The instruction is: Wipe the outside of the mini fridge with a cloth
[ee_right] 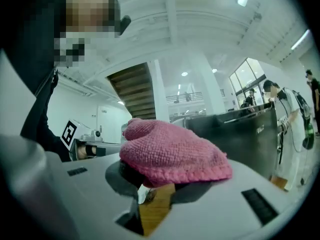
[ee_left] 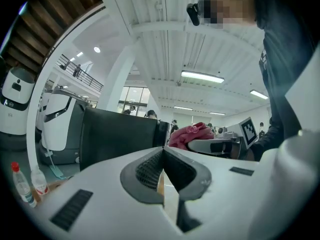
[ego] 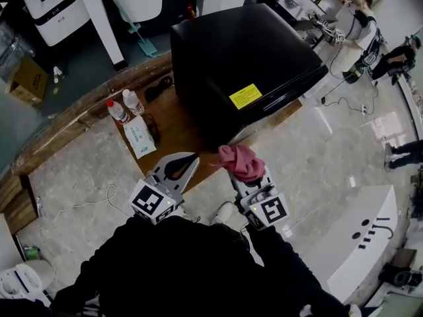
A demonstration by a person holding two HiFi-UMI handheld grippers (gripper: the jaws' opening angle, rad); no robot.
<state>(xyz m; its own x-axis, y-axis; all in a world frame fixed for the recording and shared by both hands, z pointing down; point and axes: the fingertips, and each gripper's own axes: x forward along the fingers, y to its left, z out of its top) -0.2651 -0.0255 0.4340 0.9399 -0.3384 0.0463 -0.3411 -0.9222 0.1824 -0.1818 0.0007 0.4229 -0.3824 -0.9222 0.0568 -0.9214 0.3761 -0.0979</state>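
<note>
**Right claw** (ego: 243,176) (ee_right: 155,186): clamped on the pink cloth (ego: 240,161) (ee_right: 172,151). The cloth bunches over the jaw tips and is clear of every surface.

**Left claw** (ego: 188,160) (ee_left: 162,154): jaws together at the tips, nothing between them. It hangs just beside the right claw at about the same height.

**Target:** the black fridge (ego: 244,51) (ee_right: 245,134) stands on the wooden bench (ego: 178,121), straight ahead of both claws.
- In the head view, its near side, the one with the yellow label (ego: 245,96), faces the cloth.
- In the right gripper view, the fridge lies ahead and slightly right of the cloth, with a gap between them.
- The right claw is the nearer one and carries the cloth.

**Judgement:** no contact is made yet. The next move calls for a short forward reach with the right claw to the labelled side.
</note>
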